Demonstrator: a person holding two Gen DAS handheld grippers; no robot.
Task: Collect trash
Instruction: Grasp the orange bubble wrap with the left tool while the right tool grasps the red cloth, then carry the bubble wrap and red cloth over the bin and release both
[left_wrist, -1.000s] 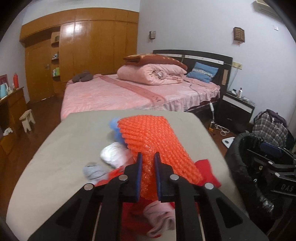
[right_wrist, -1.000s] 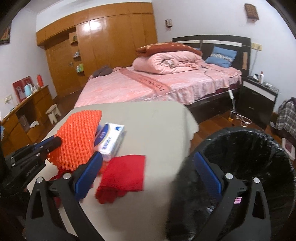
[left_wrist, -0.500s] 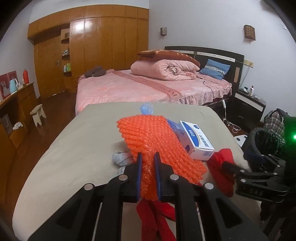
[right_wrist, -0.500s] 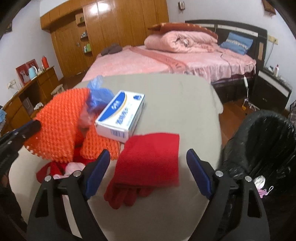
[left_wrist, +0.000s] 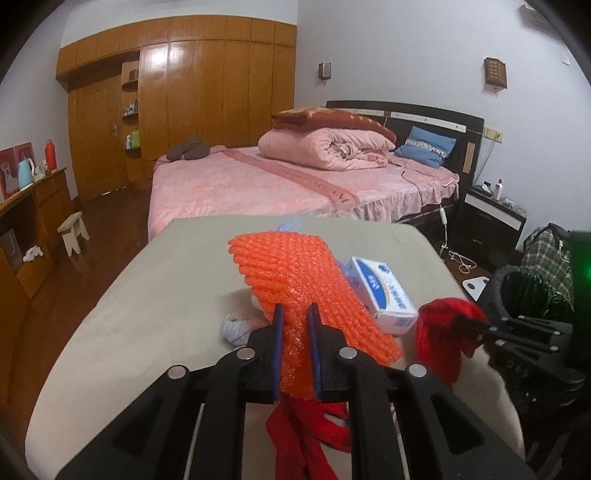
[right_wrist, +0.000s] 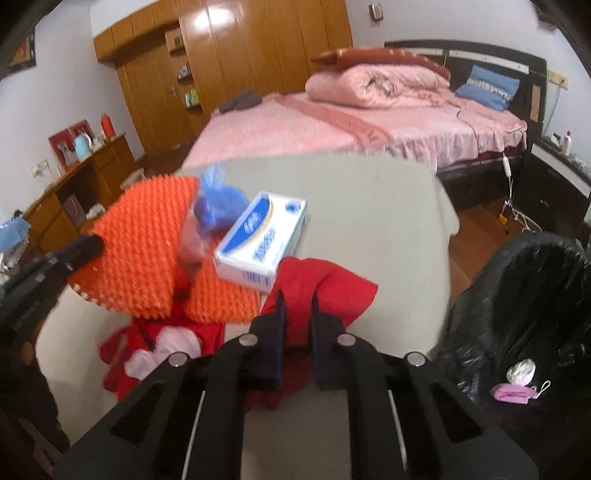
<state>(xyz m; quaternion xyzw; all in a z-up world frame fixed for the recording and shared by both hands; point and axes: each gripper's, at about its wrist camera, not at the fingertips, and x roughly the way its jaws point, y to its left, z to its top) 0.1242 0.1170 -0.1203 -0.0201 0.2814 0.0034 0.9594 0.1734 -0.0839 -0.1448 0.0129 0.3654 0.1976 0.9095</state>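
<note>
The left gripper (left_wrist: 295, 314) is clenched on an orange bubble-wrap sheet (left_wrist: 295, 280), whose near end is pinched between the blue pads while the rest fans out ahead of the fingertips over the beige-covered table (left_wrist: 147, 314). Just left of those fingertips lies a pale blue-grey wad (left_wrist: 234, 330), and below the jaws red fabric strips (left_wrist: 295, 435) trail toward the camera. Ahead and to the right of this gripper, partly tucked under the orange sheet's edge, sits a white-and-blue tissue box (left_wrist: 384, 295). In the right wrist view, a crumpled blue plastic bag (right_wrist: 218, 199) rests against the box's far left corner. The right gripper (right_wrist: 297, 302) has its jaws closed tight on a red cloth (right_wrist: 325, 284), a fold of which rises between the pads, with the box touching the cloth just beyond the fingertips. Left of this gripper a pink scrap (right_wrist: 162, 350) lies on more red fabric. To its right, off the table's edge, stands a black-lined trash bin (right_wrist: 524, 295) containing a white wad and a pink item.
</note>
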